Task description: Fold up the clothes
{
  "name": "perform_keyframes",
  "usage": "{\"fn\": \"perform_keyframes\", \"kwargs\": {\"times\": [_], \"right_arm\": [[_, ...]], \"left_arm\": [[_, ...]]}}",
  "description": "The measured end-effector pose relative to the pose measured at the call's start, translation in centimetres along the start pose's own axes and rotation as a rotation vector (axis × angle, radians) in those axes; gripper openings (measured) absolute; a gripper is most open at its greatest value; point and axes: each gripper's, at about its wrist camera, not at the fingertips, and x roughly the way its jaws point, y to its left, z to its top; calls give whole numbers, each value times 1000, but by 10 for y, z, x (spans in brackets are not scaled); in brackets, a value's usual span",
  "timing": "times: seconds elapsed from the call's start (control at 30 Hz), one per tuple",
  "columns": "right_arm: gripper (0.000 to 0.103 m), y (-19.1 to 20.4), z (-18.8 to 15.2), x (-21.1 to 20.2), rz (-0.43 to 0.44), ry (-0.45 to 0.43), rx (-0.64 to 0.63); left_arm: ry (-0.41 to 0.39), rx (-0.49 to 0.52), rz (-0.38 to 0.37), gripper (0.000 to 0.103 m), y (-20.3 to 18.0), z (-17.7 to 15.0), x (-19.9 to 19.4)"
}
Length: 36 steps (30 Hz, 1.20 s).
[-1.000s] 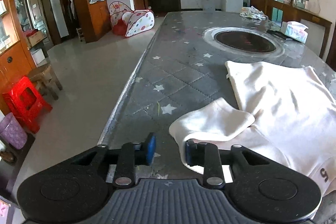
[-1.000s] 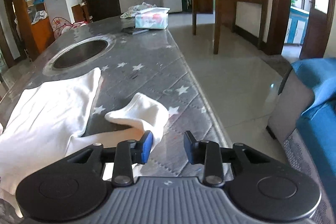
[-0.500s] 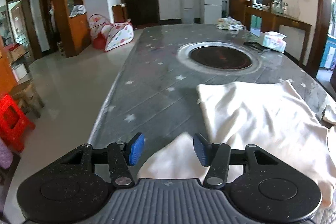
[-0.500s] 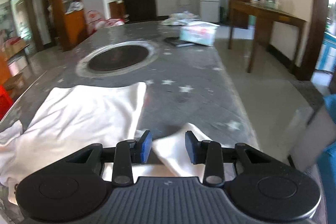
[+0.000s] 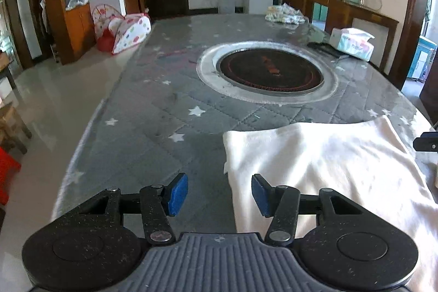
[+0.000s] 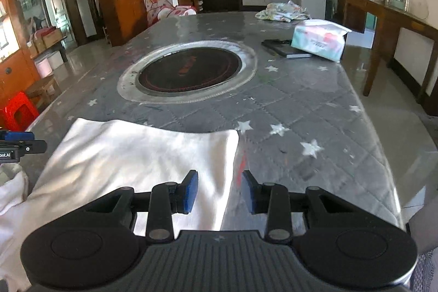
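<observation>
Both the left tongs point(image 5: 219, 193) and right tongs point(image 6: 219, 191) stand apart and empty over the side edges of the white garment point(image 5: 328, 168), lying flat low on the counter point(image 5: 164, 114): light, limp cloth, probably best pinched at corners.

Each black speckled gripper point(image 5: 219, 190) carries 2 blue pads point(image 5: 175, 193).

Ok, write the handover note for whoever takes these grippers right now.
Left gripper: open, jaws have just been opening, nothing gripped; the white garment has its left edge under them.
Right gripper: open, empty, above the garment's right edge.
Garment: spread flat on the table, side edges straight.
Done: laid out and smoothed, by the look of it.
Left: no crosswise fold yet; probably that comes next.
</observation>
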Motion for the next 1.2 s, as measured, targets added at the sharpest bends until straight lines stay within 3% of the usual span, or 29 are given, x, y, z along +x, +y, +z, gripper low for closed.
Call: {"fn": "perform_keyframes", "kwargs": {"times": [0.23, 0.3, 0.4, 0.47, 0.5, 0.57, 0.77, 1.0, 1.2], "right_arm": [[34, -3, 13, 43, 22, 45, 10], [34, -3, 15, 51, 20, 53, 8], [34, -4, 20, 59, 22, 51, 6], [27, -2, 23, 62, 19, 49, -1], [18, -2, 24, 64, 15, 49, -7], [10, 0, 28, 67, 15, 48, -13], [7, 7, 46, 72, -13, -5, -37], [18, 9, 50, 86, -39, 38, -68], [32, 18, 45, 52, 18, 29, -126]], "left_arm": [[35, 15, -5, 50, -4, 15, 37], [38, 13, -15, 43, -4, 17, 43], [36, 17, -40, 19, -3, 20, 51], [29, 31, -49, 9, -4, 23, 54], [24, 39, -47, 8, -6, 24, 55], [14, 48, -35, 6, -6, 28, 57], [-26, 43, 5, 6, -3, 42, 66], [-15, 63, 28, 12, -1, 41, 78], [-18, 49, 6, 14, -2, 36, 53]]}}
